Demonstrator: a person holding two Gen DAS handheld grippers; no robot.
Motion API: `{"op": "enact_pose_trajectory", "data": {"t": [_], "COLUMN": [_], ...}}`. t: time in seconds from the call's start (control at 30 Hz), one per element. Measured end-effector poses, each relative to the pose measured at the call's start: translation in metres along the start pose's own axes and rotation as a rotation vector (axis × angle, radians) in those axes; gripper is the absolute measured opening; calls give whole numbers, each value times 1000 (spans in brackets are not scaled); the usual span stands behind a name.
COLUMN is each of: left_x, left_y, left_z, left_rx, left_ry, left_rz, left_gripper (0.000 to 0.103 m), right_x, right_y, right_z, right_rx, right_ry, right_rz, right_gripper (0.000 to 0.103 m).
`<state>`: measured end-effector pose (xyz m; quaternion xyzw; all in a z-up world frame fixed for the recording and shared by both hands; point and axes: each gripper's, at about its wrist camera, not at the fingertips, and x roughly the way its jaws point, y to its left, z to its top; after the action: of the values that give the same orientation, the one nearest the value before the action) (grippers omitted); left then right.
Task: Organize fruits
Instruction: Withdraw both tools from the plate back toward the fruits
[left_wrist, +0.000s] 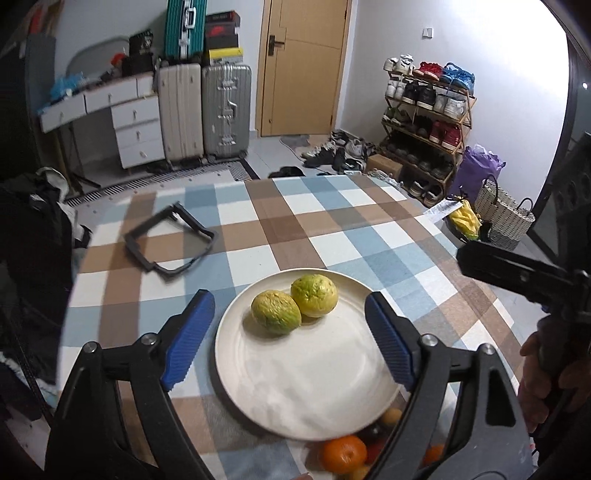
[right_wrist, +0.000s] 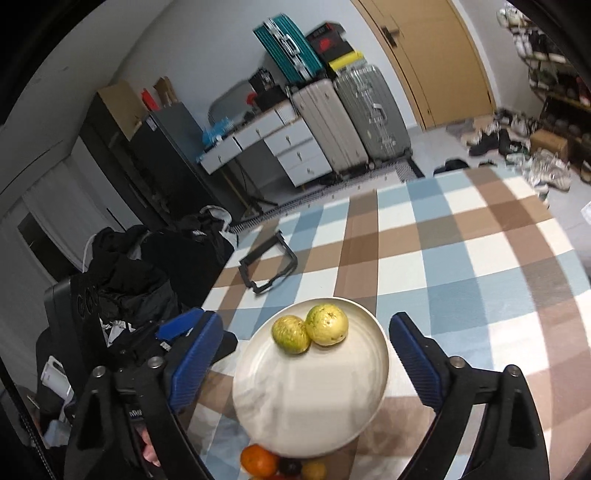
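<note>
A white plate (left_wrist: 314, 387) (right_wrist: 306, 398) rests on the checked tablecloth and carries two yellow-green fruits side by side near its far rim: one (left_wrist: 275, 312) (right_wrist: 290, 334) on the left, one (left_wrist: 314, 295) (right_wrist: 327, 325) on the right. My left gripper (left_wrist: 288, 301) hovers open above the plate, blue pads wide apart and nothing between them. My right gripper (right_wrist: 306, 321) is likewise open over the plate and holds nothing. An orange (left_wrist: 341, 454) (right_wrist: 258, 459) and other small fruits lie in a pile just below the plate's near rim, partly hidden.
A black square frame (left_wrist: 170, 240) (right_wrist: 267, 267) lies on the cloth at the far left. Dark clothes (right_wrist: 147, 266) pile up beside the table's left edge. Suitcases (left_wrist: 225, 110), a drawer unit, a door and a shoe rack (left_wrist: 428, 110) stand beyond the table.
</note>
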<state>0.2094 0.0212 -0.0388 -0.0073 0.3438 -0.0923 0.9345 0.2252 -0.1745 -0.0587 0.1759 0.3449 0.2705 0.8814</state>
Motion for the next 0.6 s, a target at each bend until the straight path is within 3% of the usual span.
{"op": "enact_pose_trajectory", "data": {"t": [0.07, 0.2, 0.47, 0.6], "left_x": [-18, -54, -121, -136], "left_y": [-7, -20, -42, -45], "left_z": [-3, -13, -46, -61], "left_rx": [8, 14, 18, 3], "left_ry": [-18, -67, -122, -126], "left_rz": [13, 38, 62, 71], "left_gripper": [86, 102, 102, 102], "right_x": [-18, -48, -95, -106], "right_y": [5, 19, 42, 45], "right_z": [-8, -27, -64, -81], "right_rx": [-17, -74, -168, -184], "right_ry": [-27, -74, -172, -173], "right_rz": [5, -7, -50, -74], "right_gripper": [99, 102, 103, 103]}}
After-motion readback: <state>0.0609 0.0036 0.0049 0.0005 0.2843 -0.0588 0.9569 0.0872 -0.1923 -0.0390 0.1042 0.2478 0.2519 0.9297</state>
